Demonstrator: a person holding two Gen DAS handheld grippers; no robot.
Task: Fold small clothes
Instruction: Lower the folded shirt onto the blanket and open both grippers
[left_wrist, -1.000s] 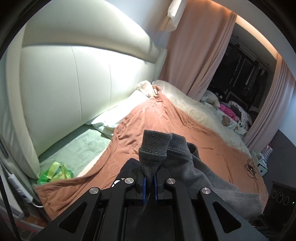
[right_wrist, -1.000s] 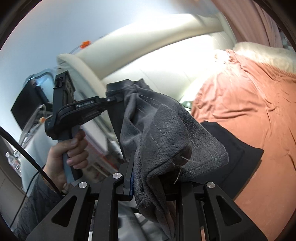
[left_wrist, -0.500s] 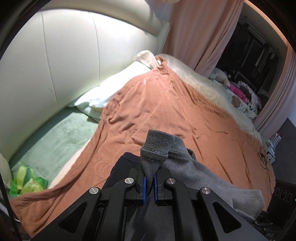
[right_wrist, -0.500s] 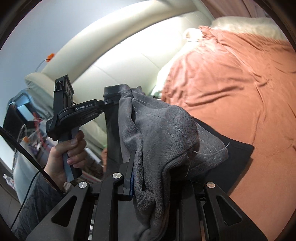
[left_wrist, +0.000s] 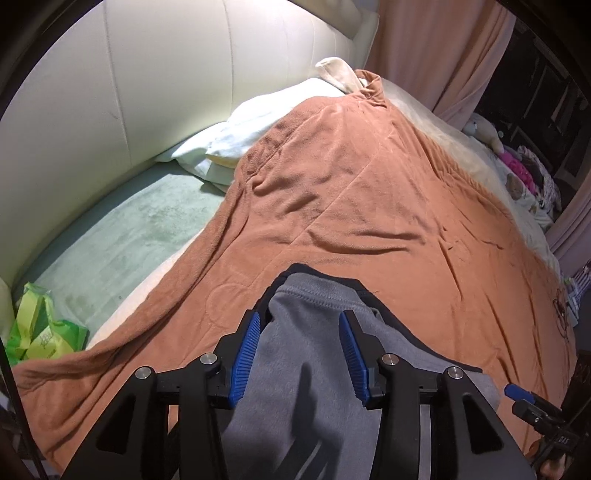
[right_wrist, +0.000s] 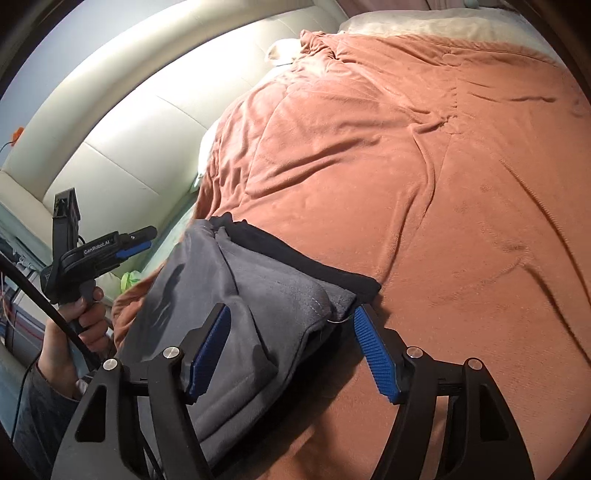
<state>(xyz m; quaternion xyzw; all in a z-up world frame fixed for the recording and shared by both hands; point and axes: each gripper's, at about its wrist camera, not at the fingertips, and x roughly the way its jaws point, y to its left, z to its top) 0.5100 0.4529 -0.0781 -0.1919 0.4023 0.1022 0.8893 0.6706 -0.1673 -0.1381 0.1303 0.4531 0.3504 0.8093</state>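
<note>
A grey fleece garment (left_wrist: 306, 354) lies folded on top of a black garment (left_wrist: 317, 275) on the orange blanket (left_wrist: 369, 192). My left gripper (left_wrist: 301, 325) is open just above the grey garment, its blue pads on either side of the hem. My right gripper (right_wrist: 291, 325) is open too, over the garment's other end (right_wrist: 240, 288). The black garment's edge (right_wrist: 295, 254) shows under the grey one. The left gripper also shows in the right wrist view (right_wrist: 136, 240), held by a hand.
A cream padded headboard (left_wrist: 147, 92) runs along the left. White pillows (left_wrist: 251, 125) lie by it, with a green sheet (left_wrist: 122, 236) and a green packet (left_wrist: 37, 332) below. Curtains (left_wrist: 424, 48) and soft toys (left_wrist: 484, 129) are at the far side.
Both grippers lowered the grey garment onto the black one and opened, letting it go. It now lies flat on the bed.
</note>
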